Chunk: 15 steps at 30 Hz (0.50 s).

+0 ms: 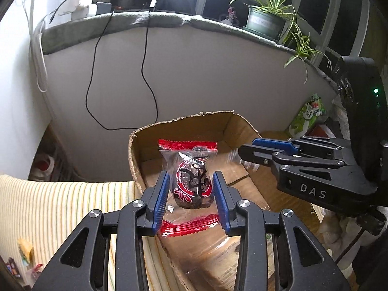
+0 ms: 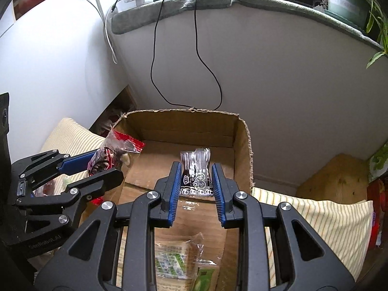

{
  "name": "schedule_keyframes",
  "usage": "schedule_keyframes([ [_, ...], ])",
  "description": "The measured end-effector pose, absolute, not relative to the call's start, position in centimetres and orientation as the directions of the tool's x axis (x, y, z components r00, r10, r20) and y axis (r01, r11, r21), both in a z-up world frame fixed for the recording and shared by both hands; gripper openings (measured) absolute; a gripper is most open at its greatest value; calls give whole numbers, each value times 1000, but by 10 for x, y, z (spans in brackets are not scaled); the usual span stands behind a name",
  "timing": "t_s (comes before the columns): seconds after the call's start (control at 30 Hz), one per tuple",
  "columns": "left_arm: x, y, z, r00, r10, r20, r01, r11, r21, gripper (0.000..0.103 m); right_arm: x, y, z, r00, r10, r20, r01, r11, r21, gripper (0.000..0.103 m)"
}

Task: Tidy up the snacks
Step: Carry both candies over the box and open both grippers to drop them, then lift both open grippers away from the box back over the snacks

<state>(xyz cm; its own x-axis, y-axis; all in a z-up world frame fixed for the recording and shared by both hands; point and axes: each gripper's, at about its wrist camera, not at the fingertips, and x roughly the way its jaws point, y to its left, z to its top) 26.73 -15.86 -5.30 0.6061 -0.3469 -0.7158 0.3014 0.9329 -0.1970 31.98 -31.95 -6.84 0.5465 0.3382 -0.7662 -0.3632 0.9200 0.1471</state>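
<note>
My left gripper (image 1: 191, 178) is shut on a clear packet with red ends (image 1: 188, 145) and a dark snack inside, held upright over the left part of an open cardboard box (image 1: 184, 122). From the right wrist view the same gripper (image 2: 106, 165) reaches in from the left with that packet (image 2: 126, 143) over the box's left wall. My right gripper (image 2: 196, 171) is shut on a small black-and-silver packet (image 2: 196, 156) above the middle of the box (image 2: 181, 111). In the left wrist view it (image 1: 247, 149) comes in from the right, its packet blurred at the fingertips.
Green-and-white snack packets (image 2: 174, 262) lie in the box's near end. A yellow striped cloth (image 1: 60, 206) covers the surface on both sides of the box. A green bag (image 1: 308, 116), a potted plant (image 1: 264, 21) on the ledge, a hanging black cable (image 2: 155, 48) and a wooden crate (image 2: 334, 177) surround it.
</note>
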Motion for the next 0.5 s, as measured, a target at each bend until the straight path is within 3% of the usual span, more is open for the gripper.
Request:
schedule_keyframes([
  [0.13, 267, -161, -53, 606, -345, -717, 301, 934, -194, 46, 319, -320, -68, 550, 332, -767, -359, 923, 141, 30],
  [0.17, 266, -162, -53, 608, -345, -715, 302, 934, -193, 48, 319, -321, -68, 553, 326, -767, -356, 925, 136, 33],
  [0.23, 265, -161, -52, 609, -345, -714, 304, 933, -192, 48, 318, -323, -66, 564, 320, -761, -349, 928, 132, 53],
  [0.27, 265, -160, -51, 612, -343, -713, 301, 934, -191, 48, 317, -323, -65, 571, 319, -757, -347, 929, 129, 55],
  [0.5, 257, -152, -45, 624, -338, -704, 289, 937, -194, 48, 309, -326, -57, 586, 320, -745, -345, 930, 128, 56],
])
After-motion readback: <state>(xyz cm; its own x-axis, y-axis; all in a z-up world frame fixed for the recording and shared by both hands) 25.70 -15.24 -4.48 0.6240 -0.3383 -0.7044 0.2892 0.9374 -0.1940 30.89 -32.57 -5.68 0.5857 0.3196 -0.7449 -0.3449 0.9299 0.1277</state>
